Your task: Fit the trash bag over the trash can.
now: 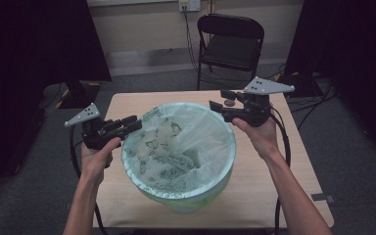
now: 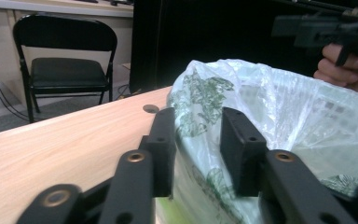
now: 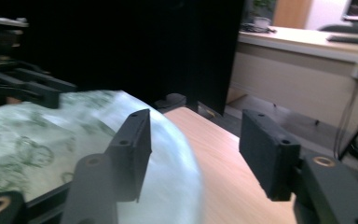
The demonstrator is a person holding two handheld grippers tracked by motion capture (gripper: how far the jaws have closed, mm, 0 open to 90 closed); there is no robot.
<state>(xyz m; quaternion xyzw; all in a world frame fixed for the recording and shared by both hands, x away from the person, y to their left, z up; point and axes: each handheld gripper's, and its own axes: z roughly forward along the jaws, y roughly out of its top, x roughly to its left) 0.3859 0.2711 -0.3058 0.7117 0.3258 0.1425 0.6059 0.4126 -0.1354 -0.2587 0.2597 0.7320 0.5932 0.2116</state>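
A pale green bin [image 1: 193, 201] stands mid-table, lined with a translucent white bag [image 1: 176, 142] printed in green. My left gripper [image 1: 133, 123] sits at the bin's left rim. In the left gripper view its jaws straddle the bag-covered rim [image 2: 200, 135], and my left gripper [image 2: 198, 119] looks shut on it. My right gripper [image 1: 219, 99] hangs above the far right rim, open, with nothing between its fingers. In the right gripper view my right gripper [image 3: 196, 128] is over the bag [image 3: 51, 140] and the table, apart from both.
The wooden table [image 1: 274, 166] has bare room to the right of the bin and in front of it. A small dark round thing [image 1: 229, 103] lies near the far edge. A black folding chair [image 1: 230, 44] stands beyond the table. Cables trail on the floor at the right.
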